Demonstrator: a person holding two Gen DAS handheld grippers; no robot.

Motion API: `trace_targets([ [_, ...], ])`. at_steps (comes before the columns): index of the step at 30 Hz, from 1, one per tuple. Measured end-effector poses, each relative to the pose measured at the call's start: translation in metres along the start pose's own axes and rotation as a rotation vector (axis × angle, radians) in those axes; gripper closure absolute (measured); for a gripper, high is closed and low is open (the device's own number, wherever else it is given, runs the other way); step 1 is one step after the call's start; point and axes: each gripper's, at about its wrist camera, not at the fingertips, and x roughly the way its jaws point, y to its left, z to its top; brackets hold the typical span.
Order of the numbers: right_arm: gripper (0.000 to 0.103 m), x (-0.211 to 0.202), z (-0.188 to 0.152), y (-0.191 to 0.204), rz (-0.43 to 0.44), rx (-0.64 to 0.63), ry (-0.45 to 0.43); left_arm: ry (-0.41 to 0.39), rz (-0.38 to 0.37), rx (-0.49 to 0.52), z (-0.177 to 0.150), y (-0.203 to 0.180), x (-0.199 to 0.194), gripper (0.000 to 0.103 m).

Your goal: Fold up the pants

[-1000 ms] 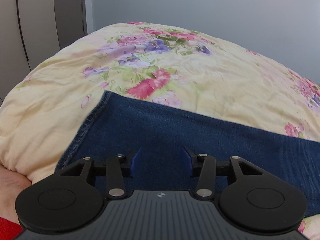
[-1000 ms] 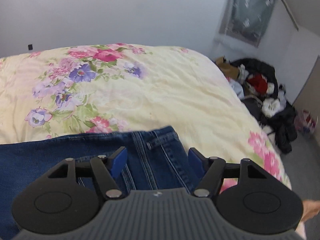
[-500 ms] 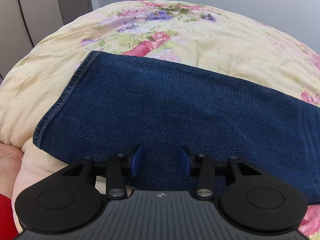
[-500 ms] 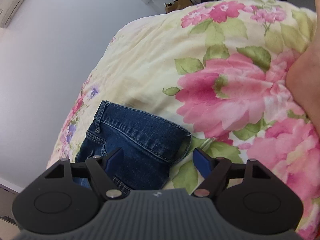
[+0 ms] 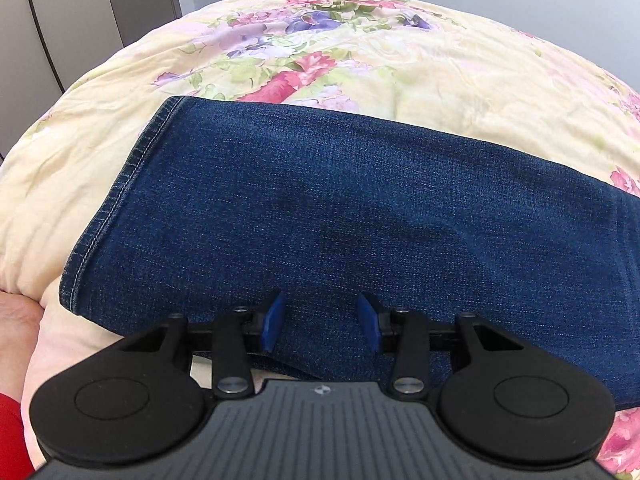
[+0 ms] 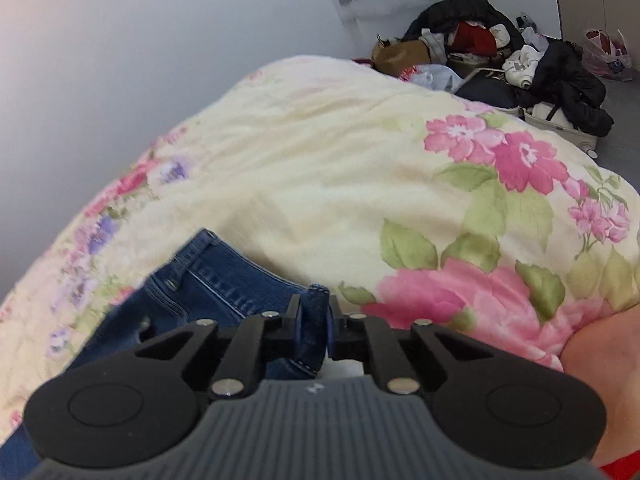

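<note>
Blue denim pants (image 5: 340, 216) lie flat on a floral yellow quilt (image 5: 440, 80), the leg hem at the left in the left wrist view. My left gripper (image 5: 322, 322) is open, its blue fingertips (image 5: 272, 320) just above the near edge of the leg. In the right wrist view the waistband end of the pants (image 6: 200, 280) lies on the quilt (image 6: 340, 168). My right gripper (image 6: 314, 326) is shut on the near corner of the waistband, with denim pinched between the jaws.
A pile of clothes and bags (image 6: 500, 64) lies on the floor past the bed's far right. A grey wardrobe (image 5: 80, 20) stands at the left. A white wall (image 6: 140, 60) runs behind the bed. The holder's hand (image 6: 608, 364) shows at the right.
My right gripper moved onto the waistband corner and closed on it. My left gripper stayed open and shifted slightly closer over the leg.
</note>
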Motion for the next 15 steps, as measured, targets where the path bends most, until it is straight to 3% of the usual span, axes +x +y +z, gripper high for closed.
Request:
trace_targets([
  [2,0.097,0.008,-0.007,-0.003,-0.020,0.010,0.017,0.010,-0.002,0.006,0.002,0.001,0.000,0.053],
  [3,0.088,0.009,-0.009,-0.006,-0.042,0.022,0.019,0.013,-0.003,0.007,0.003,0.001,0.000,0.053],
  [4,0.073,0.006,-0.009,-0.006,-0.066,0.029,0.009,0.013,-0.001,0.013,0.004,0.000,-0.001,0.053],
  [6,0.061,-0.006,-0.011,-0.003,-0.115,0.012,-0.014,0.006,0.002,0.033,0.005,-0.001,-0.004,0.053],
  [10,0.060,-0.048,-0.025,0.021,-0.123,-0.145,-0.033,-0.031,-0.011,0.036,0.004,0.000,-0.021,0.053],
  [15,0.060,-0.104,-0.089,0.070,0.016,-0.309,-0.024,-0.063,-0.048,0.052,-0.002,0.008,-0.053,0.050],
])
